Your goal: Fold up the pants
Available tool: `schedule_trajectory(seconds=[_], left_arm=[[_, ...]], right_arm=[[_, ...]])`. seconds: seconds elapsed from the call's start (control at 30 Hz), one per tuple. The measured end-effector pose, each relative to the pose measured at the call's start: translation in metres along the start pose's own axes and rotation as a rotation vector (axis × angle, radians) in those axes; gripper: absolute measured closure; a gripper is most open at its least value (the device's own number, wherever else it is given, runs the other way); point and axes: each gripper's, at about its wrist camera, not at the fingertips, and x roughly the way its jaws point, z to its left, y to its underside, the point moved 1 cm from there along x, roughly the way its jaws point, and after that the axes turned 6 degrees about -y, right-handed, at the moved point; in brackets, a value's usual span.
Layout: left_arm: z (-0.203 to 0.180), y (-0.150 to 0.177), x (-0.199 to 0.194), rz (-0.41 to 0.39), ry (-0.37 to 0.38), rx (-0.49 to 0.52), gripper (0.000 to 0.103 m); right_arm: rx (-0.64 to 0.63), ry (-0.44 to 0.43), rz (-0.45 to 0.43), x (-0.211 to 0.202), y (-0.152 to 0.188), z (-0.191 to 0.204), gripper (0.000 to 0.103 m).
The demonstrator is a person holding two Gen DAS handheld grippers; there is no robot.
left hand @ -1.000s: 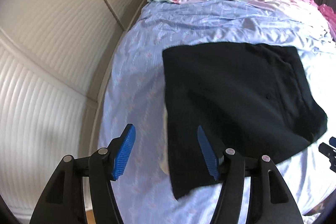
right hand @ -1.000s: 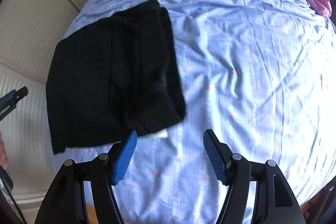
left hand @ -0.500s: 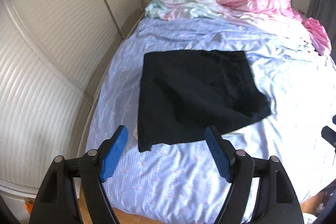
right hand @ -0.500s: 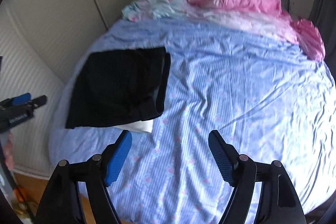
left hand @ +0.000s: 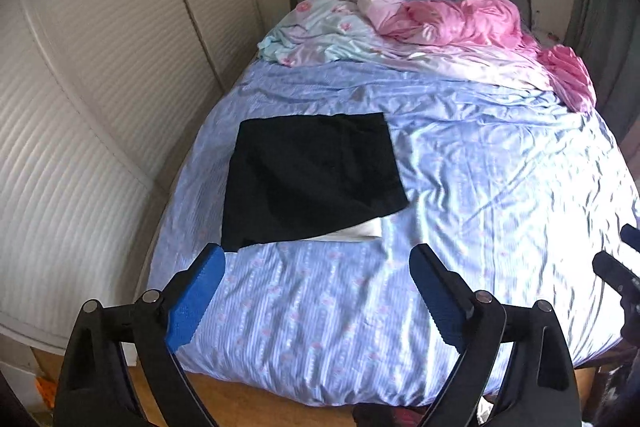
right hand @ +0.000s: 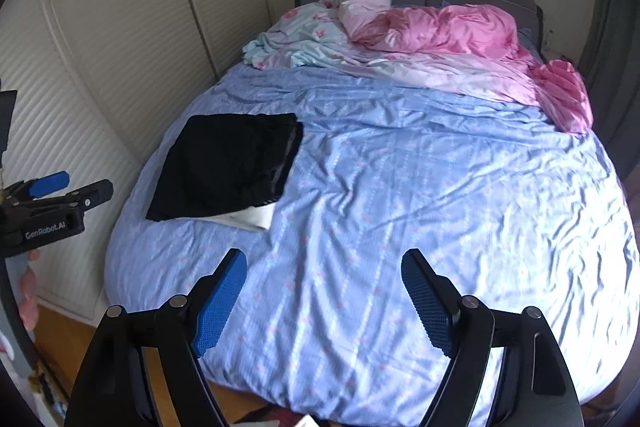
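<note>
Where the black pants lie folded into a squarish packet on the blue bedsheet, near its left edge, white lining peeking from the near hem. Looks finished. Left gripper and right gripper: jaws opening, nothing between them, hovering well clear, probably released.

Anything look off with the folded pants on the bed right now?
Mostly tidy, but a white piece sticks out from under the near edge of the black pants, perhaps lining or a pocket. Both tongs are clear of them.
</note>
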Motion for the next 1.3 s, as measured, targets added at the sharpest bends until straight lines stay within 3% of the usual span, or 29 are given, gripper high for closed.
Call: schedule_trajectory(seconds=[0.27, 0.5, 0.83, 1.3], left_arm=[[-0.054, 0.011, -0.045, -0.052, 0.027, 0.078, 0.009], [-0.082, 0.016, -0.071, -0.058, 0.078, 0.077, 0.009], [-0.116, 0.025, -0.085, -0.037, 0.105, 0.065, 0.009], [-0.138, 0.027, -0.095, -0.05, 0.081, 0.085, 0.01]], right_arm=[[0.033, 0.044, -0.02, -0.042, 0.016, -0.038, 0.023], [0.048, 0.062, -0.034, -0.065, 0.027, -0.063, 0.023], [0.07, 0.079, -0.048, -0.088, 0.04, -0.092, 0.022], [0.1, 0.087, -0.042, -0.097, 0.052, -0.12, 0.022]])
